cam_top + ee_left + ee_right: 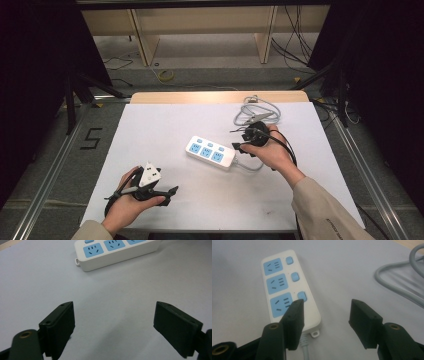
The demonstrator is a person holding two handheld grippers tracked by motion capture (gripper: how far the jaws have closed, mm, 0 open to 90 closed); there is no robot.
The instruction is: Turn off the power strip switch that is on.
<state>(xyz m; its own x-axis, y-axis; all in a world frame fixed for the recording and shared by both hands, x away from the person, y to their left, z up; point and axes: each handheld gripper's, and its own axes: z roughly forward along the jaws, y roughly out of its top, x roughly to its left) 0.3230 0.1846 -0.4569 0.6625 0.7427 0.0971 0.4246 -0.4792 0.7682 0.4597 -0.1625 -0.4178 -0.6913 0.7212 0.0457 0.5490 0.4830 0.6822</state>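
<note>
A white power strip (211, 151) with three blue sockets and three blue switches lies flat in the middle of the white table cover. Its grey cable (257, 112) runs off the right end and coils at the back right. My right gripper (236, 139) hovers just right of the strip's cable end, pointing left, and it is open. In the right gripper view the power strip (289, 290) lies under the left jaw and the right gripper (327, 302) holds nothing. My left gripper (171, 191) rests near the front left, open and empty. The left gripper view shows the left gripper (115, 307) and the power strip (117, 252) farther off.
The white sheet (150, 130) covers the table, with a wooden edge (200, 96) at the back. The grey cable (402, 282) lies to the right of my right gripper. Metal rails (45, 185) run along both sides, and shelving with loose wires stands beyond.
</note>
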